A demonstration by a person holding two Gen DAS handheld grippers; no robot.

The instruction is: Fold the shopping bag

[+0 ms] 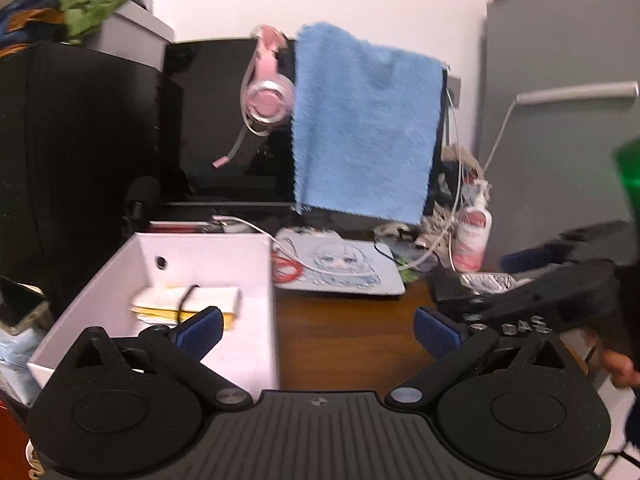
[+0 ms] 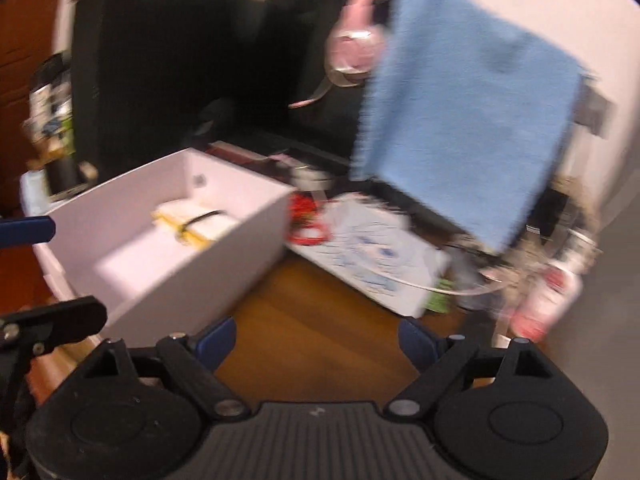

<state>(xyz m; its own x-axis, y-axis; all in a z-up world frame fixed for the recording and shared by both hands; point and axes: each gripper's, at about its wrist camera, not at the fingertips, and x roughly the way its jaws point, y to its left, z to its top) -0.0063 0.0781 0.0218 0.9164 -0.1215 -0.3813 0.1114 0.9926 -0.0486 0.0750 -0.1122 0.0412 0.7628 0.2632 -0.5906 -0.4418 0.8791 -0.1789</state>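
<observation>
Left gripper [image 1: 318,330]: fingers spread wide with nothing between them, held above the brown tabletop [image 1: 348,328] beside the white box.
Right gripper [image 2: 316,338]: fingers also wide apart and empty, over bare wood; this view is blurred.
Shopping bag: cannot tell where it is. A blurred green shape [image 1: 628,168] sits at the right edge of the left wrist view, too unclear to name.
White box [image 1: 200,248]: open-topped, on the left part of the tabletop, holding a stack of pale papers [image 1: 188,300] bound by a dark band.
Blue towel [image 1: 366,120]: draped over the top of a dark monitor [image 1: 216,120], covering its right half.
Pink headset [image 1: 266,96]: hangs on the monitor just left of the towel.
Printed pad [image 1: 344,266]: lies flat behind the bare wood, with a drawn figure on it; a white cable [image 1: 288,256] and a red coil [image 1: 286,270] lie across its left part.
White bottle with red label [image 1: 474,232]: upright at the right, near a grey cabinet [image 1: 560,80].
Hand [image 1: 618,364]: partly visible at the right edge of the left wrist view, at the other gripper's black body.
</observation>
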